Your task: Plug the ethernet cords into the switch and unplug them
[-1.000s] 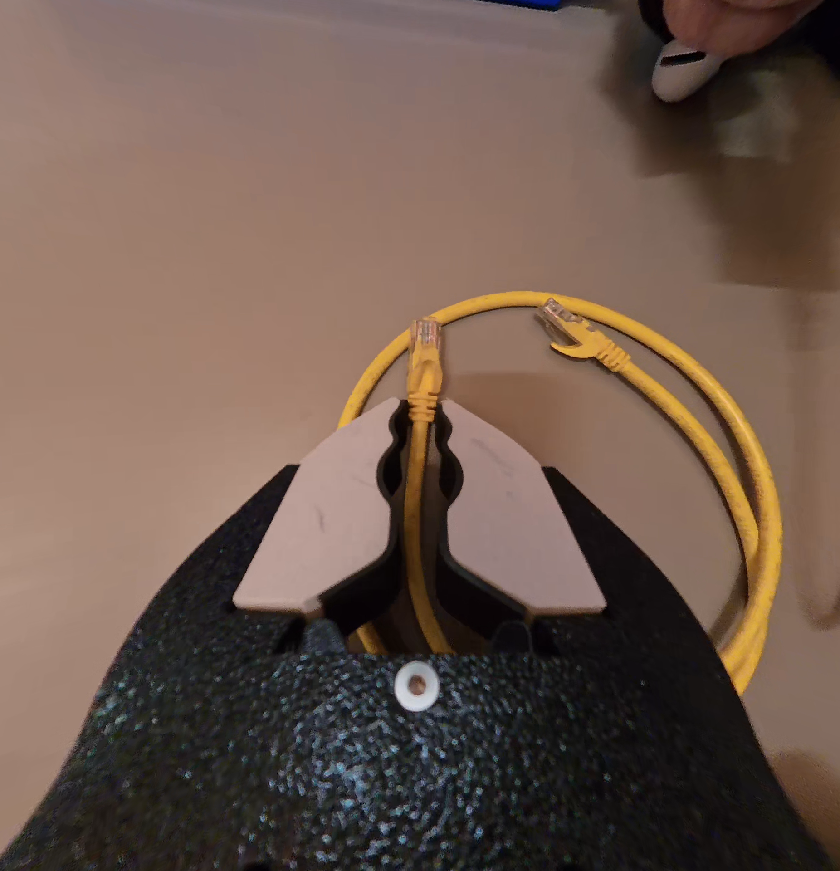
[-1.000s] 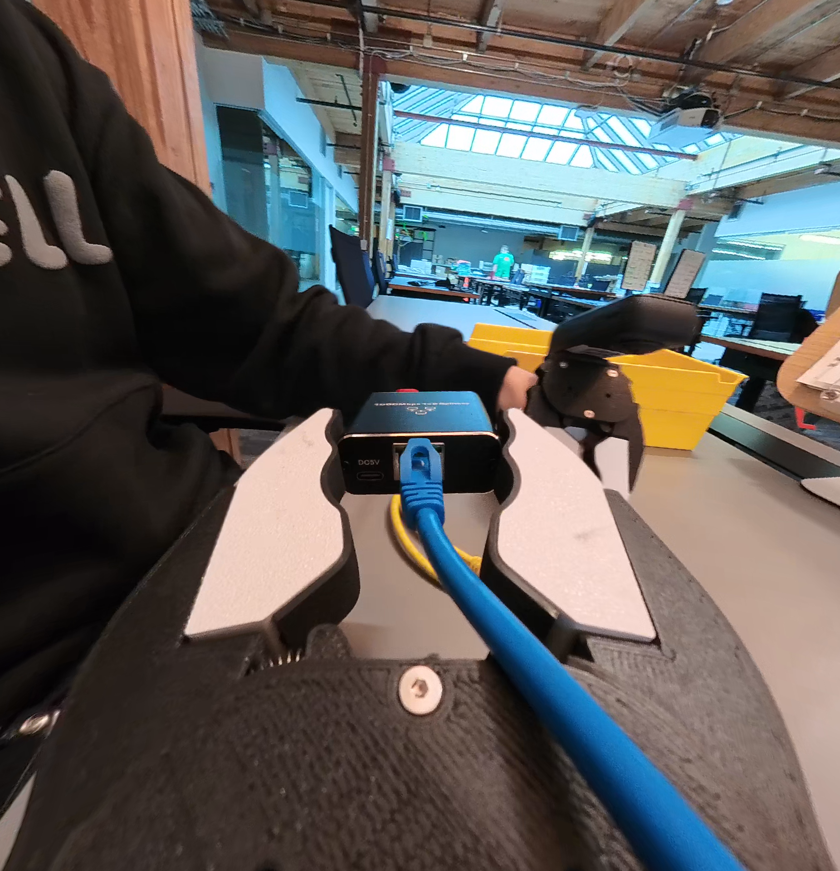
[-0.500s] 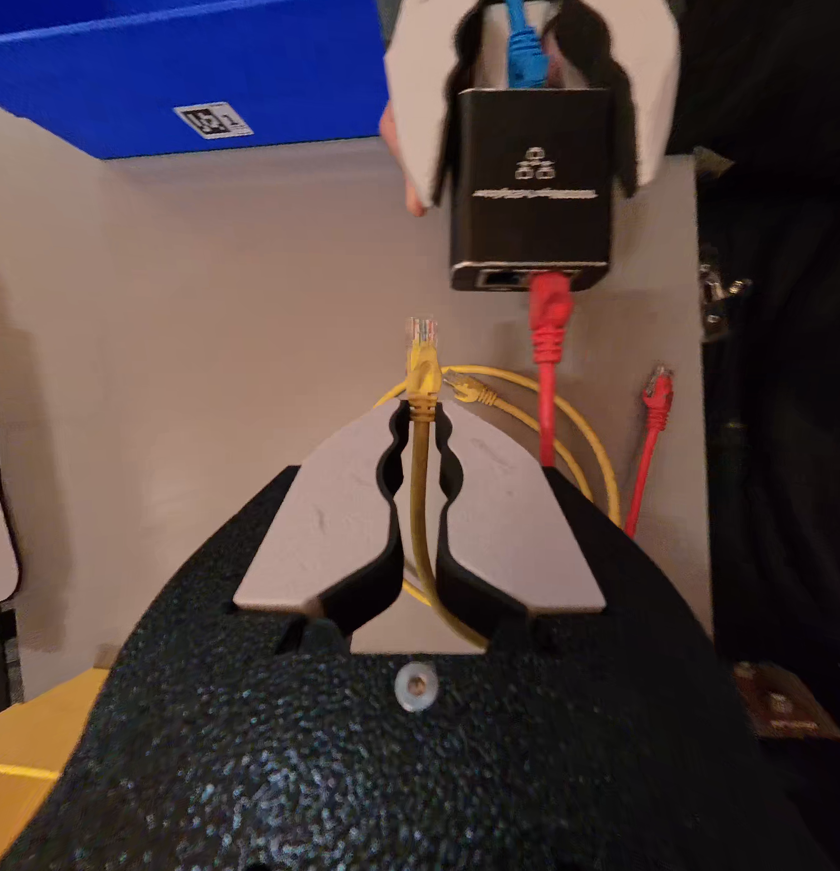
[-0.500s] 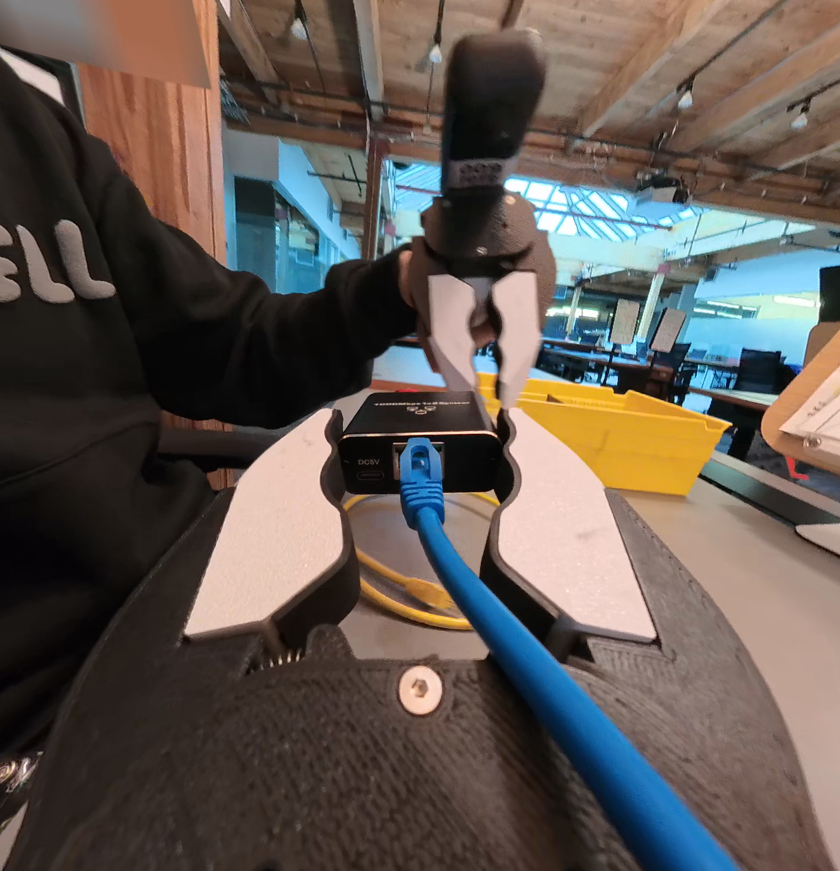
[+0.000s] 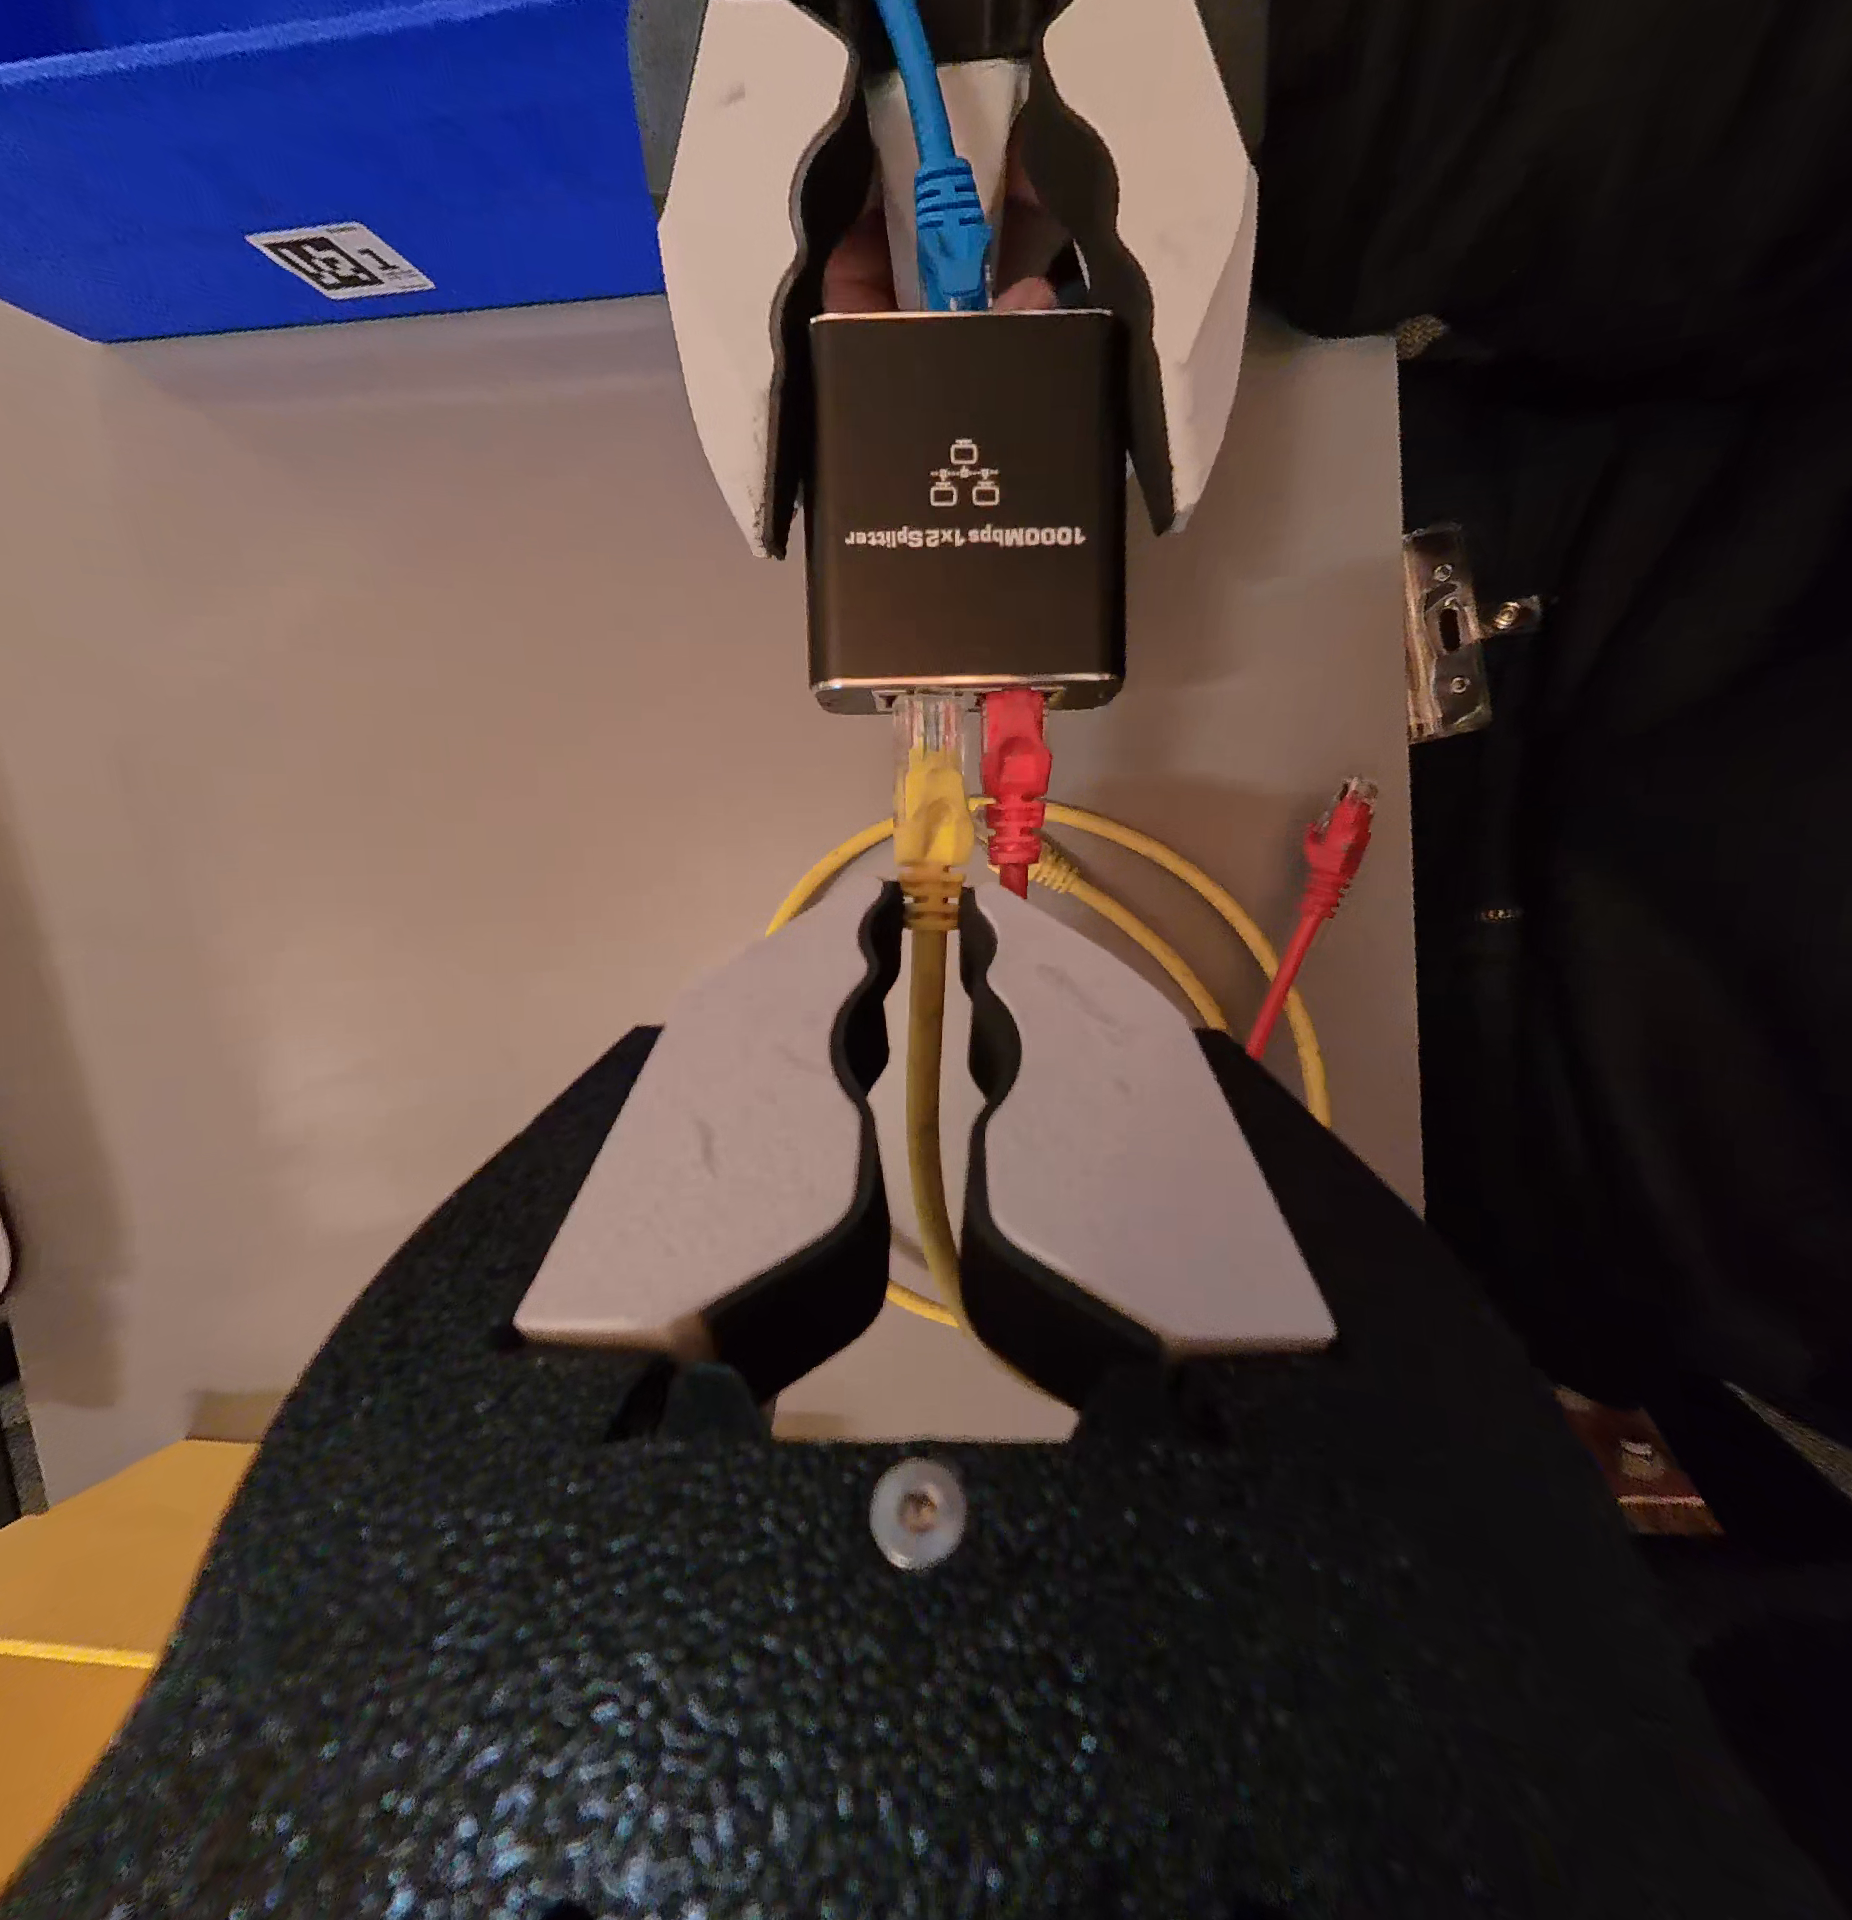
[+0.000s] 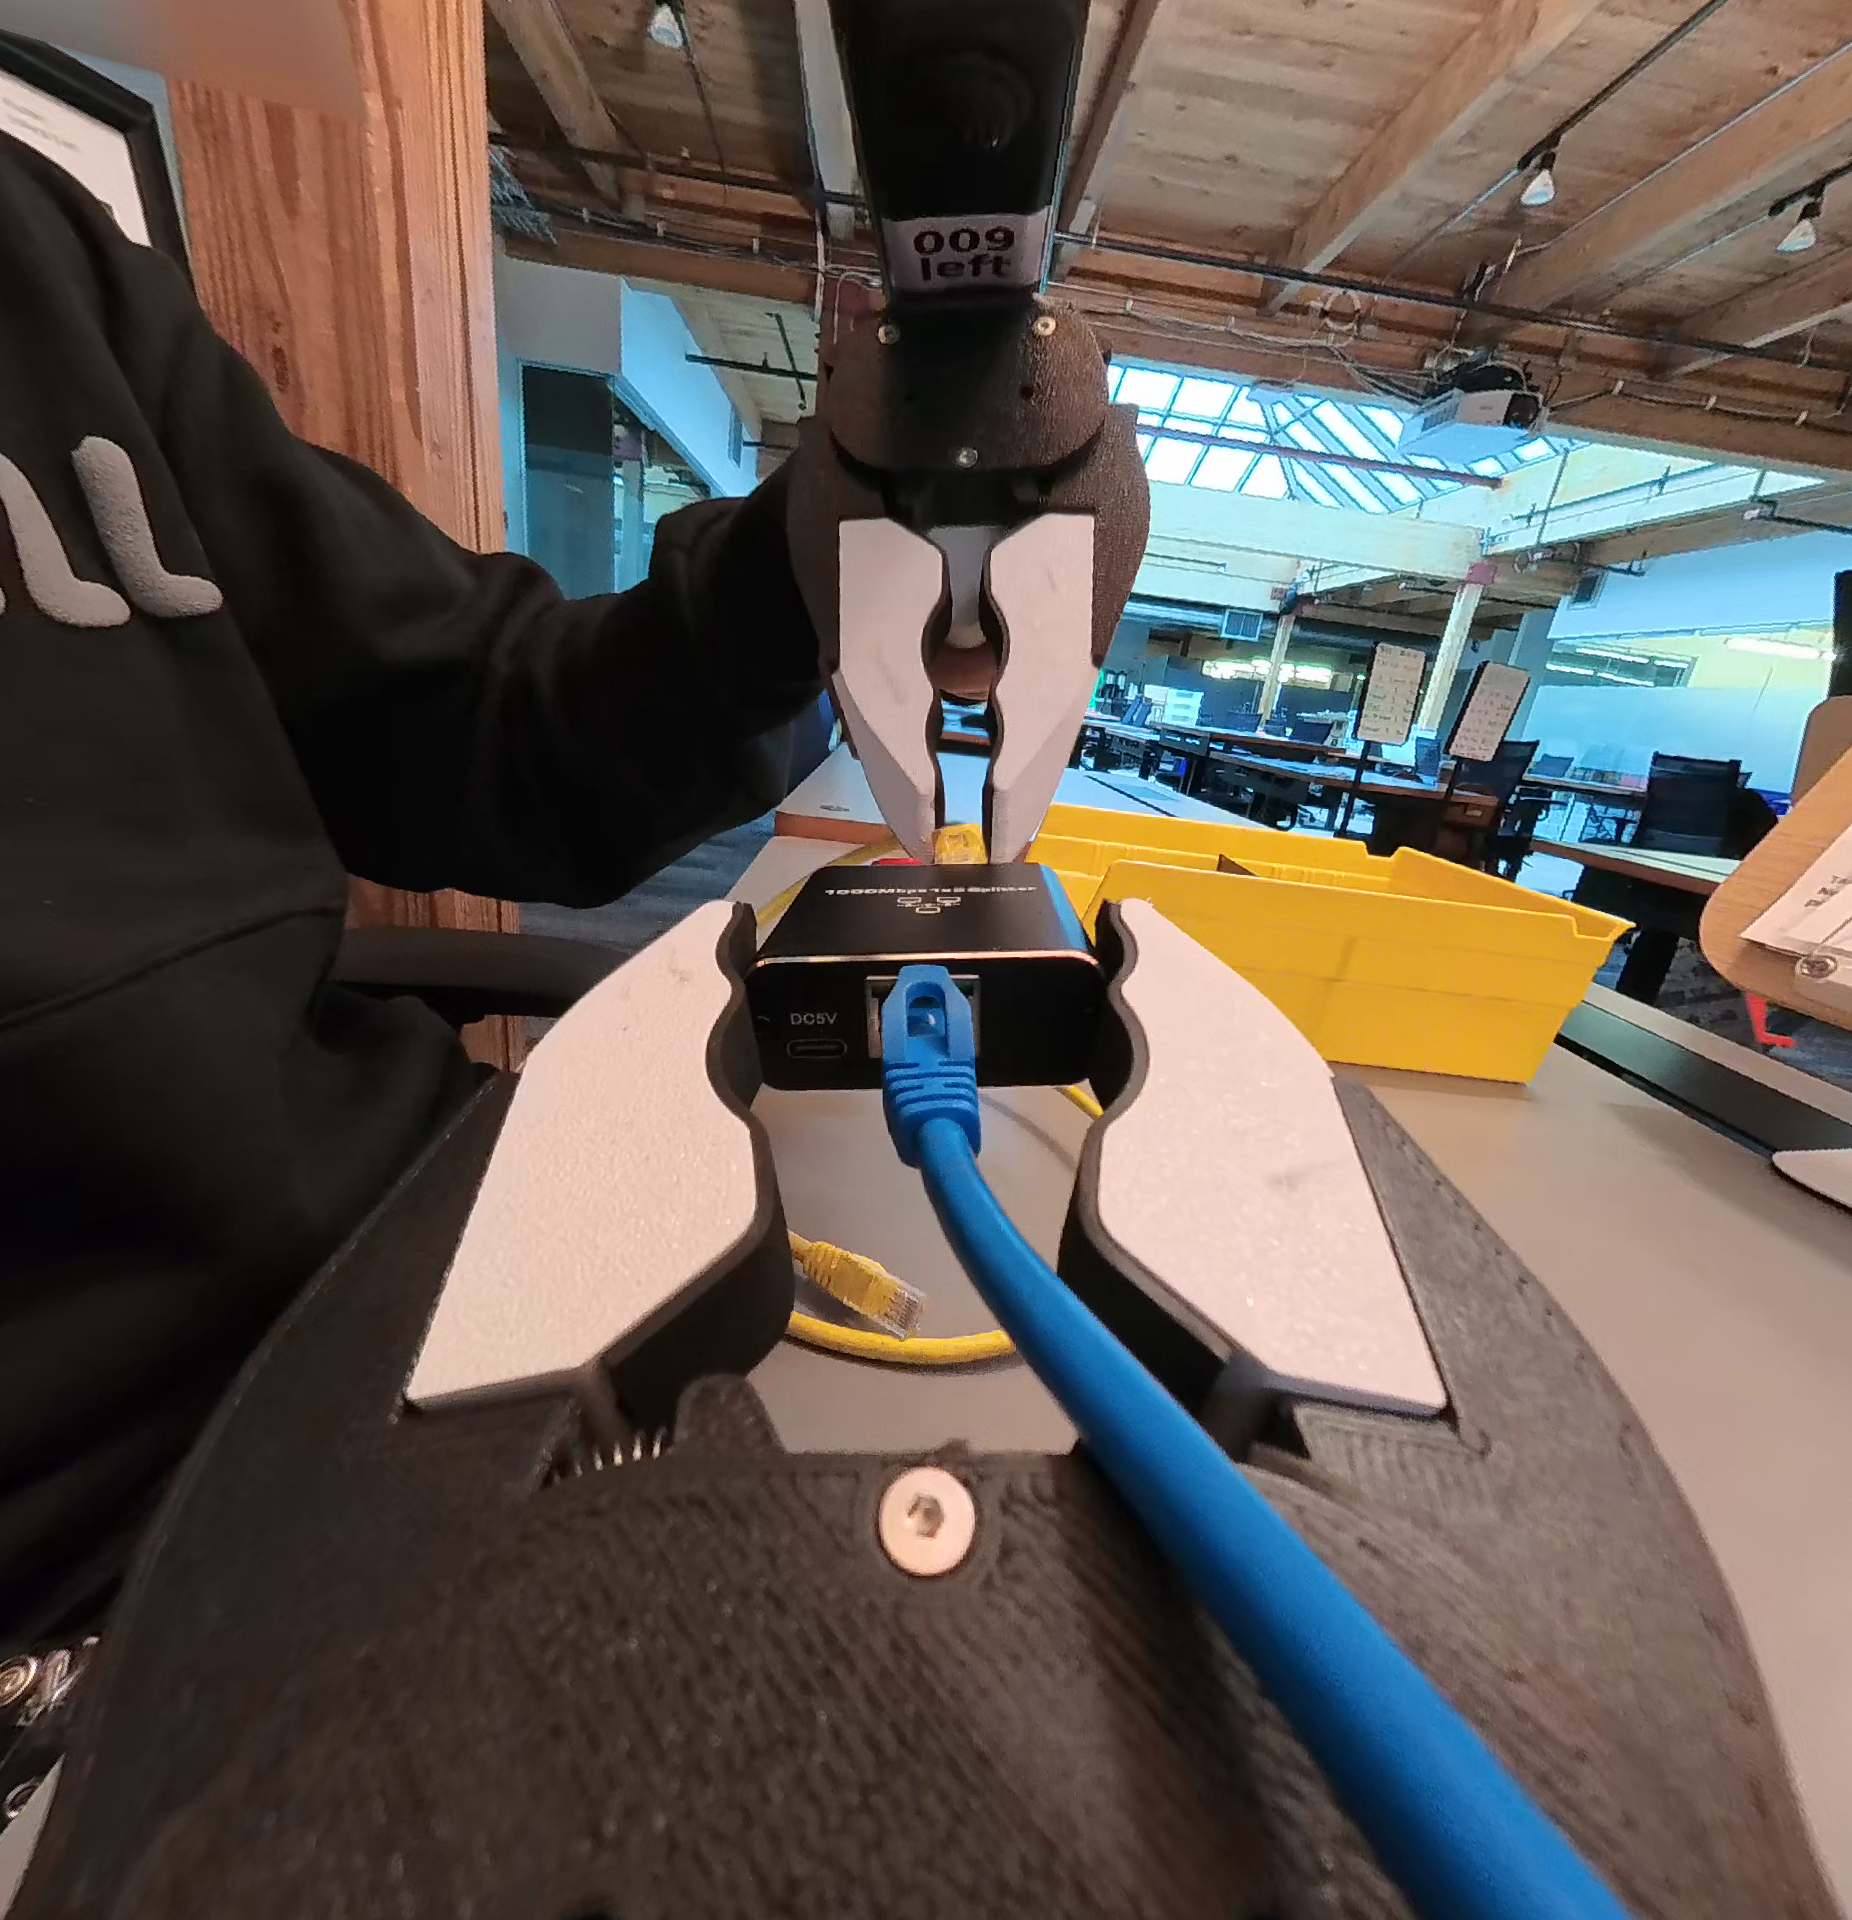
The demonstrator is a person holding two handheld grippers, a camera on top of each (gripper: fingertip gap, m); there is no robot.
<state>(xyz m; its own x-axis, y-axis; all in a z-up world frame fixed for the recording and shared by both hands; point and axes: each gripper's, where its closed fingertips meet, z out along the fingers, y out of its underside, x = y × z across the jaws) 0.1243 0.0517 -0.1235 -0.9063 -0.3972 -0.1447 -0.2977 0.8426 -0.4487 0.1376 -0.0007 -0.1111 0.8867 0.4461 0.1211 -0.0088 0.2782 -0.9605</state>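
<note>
The right tongs [image 6: 922, 997] are clamped on the sides of the black switch [image 5: 963, 520], holding it above the grey bench [image 5: 382, 727]. A blue cord [image 6: 1109, 1351] is plugged into its near end. The left tongs [image 5: 932, 914] are closed on the yellow cord [image 5: 927, 1091] just behind its plug [image 5: 932, 800], whose clear tip sits at the left port, beside the plugged red cord [image 5: 1015, 790]. The red cord's other plug [image 5: 1337, 831] lies loose on the bench near a blue bin [image 5: 278, 156].
</note>
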